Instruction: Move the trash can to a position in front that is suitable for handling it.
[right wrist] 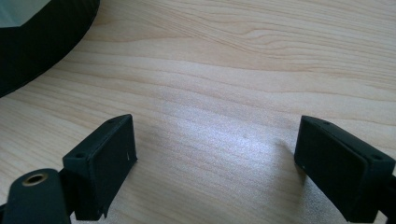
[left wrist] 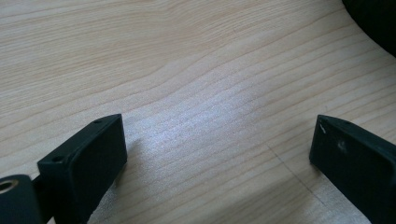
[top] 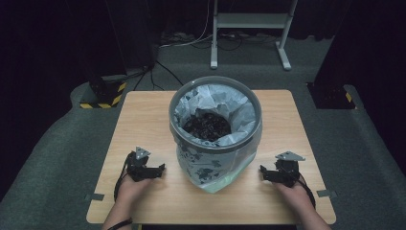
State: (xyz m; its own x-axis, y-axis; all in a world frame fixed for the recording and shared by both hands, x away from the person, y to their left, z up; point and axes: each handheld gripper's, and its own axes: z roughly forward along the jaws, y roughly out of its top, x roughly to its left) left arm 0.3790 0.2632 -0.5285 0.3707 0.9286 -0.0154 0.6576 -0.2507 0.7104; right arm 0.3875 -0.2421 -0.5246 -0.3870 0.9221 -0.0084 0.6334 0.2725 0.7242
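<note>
**Bin at the centre of the worktop, both claws wide and empty**

Bin (top: pixel 215 124) stands in the middle of the frame in the high view, on a pale wood-grain worktop (top: pixel 143 120) with rounded corners. Dark grey carpet surrounds the worktop, and the room behind is black. At the top of the frame stand the legs of a white metal frame (top: pixel 249 28), with cables trailing on the floor beside it. Yellow-and-black striped bases sit at the upper left (top: pixel 103 96) and, partly seen, at the upper right of the worktop.

The bin is round and grey, lined with a translucent patterned bag (top: pixel 210 165) whose lower part hangs out in front of the bin and rests on the worktop. Inside lies a heap of dark scraps (top: pixel 207 126); what they are cannot be told.

The left claw (top: pixel 160 168) lies at the lower left of the frame, near the bag, held in the person's left hand (top: pixel 129 188). The right claw (top: pixel 264 173) lies at the lower right, held by the right hand (top: pixel 293 191), also near the bag. Each gripper view shows its own black jaws spread wide over bare wood with nothing between them. A dark curved edge sits in the upper right corner of the left gripper view and the upper left corner of the right gripper view.
</note>
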